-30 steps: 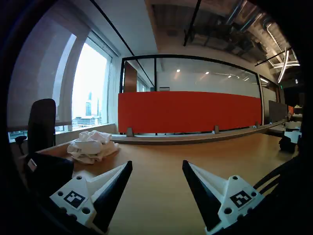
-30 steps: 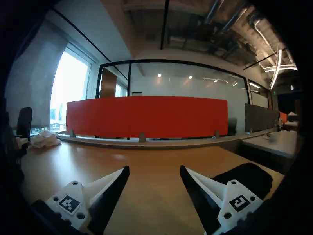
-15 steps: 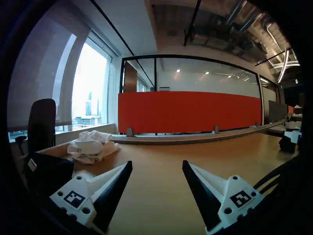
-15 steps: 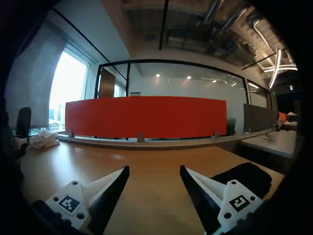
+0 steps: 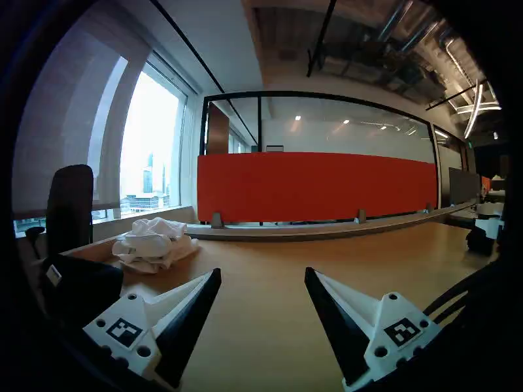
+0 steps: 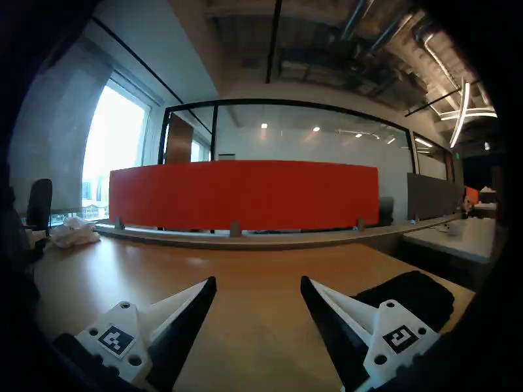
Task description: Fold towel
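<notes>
The towel (image 5: 155, 245) lies as a crumpled white heap on the desk (image 5: 366, 248), ahead and to the left of the left gripper (image 5: 261, 270). Bunched as it is, it shows no clear long axis or free edge. The left gripper stands wide open with nothing between its fingers and looks along the bare wood toward the red partition (image 5: 314, 186). The right gripper (image 6: 257, 279) is just as wide open and empty. In the right gripper view the towel (image 6: 73, 232) sits small and far off to the left, so the left gripper is judged the nearer one for a first reach. The heap rests close to the desk's back left corner, by the window side, with a chair (image 5: 68, 209) beyond it. A dark object (image 5: 82, 284) lies near the left gripper's left finger, and a black cloth-like thing (image 6: 412, 297) lies beside the right gripper's right finger. Between them the middle of the desk offers broad room to spread the towel.
</notes>
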Available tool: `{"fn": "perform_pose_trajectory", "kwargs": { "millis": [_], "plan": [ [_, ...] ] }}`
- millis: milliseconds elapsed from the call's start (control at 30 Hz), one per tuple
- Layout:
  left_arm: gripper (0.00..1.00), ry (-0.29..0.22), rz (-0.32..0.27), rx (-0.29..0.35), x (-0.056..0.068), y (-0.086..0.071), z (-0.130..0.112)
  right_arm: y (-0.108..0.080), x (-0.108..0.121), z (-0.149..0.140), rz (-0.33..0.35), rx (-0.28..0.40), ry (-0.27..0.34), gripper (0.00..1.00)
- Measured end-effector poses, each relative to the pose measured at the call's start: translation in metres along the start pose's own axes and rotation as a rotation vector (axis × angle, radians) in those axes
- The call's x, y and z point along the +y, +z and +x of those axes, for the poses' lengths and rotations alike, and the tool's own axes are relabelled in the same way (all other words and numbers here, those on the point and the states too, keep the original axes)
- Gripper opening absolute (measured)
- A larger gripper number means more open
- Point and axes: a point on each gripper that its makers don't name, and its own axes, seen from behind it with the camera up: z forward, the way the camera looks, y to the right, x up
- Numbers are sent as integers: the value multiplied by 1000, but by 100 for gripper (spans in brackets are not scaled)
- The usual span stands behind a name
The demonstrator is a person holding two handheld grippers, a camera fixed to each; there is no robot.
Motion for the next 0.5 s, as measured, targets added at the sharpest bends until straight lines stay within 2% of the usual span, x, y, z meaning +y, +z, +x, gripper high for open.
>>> {"fn": "perform_pose_trajectory", "kwargs": {
  "millis": [500],
  "plan": [
    [95,0,0,-1,-1,0,1,0,0,0,0,0,0,100]
  ]
}}
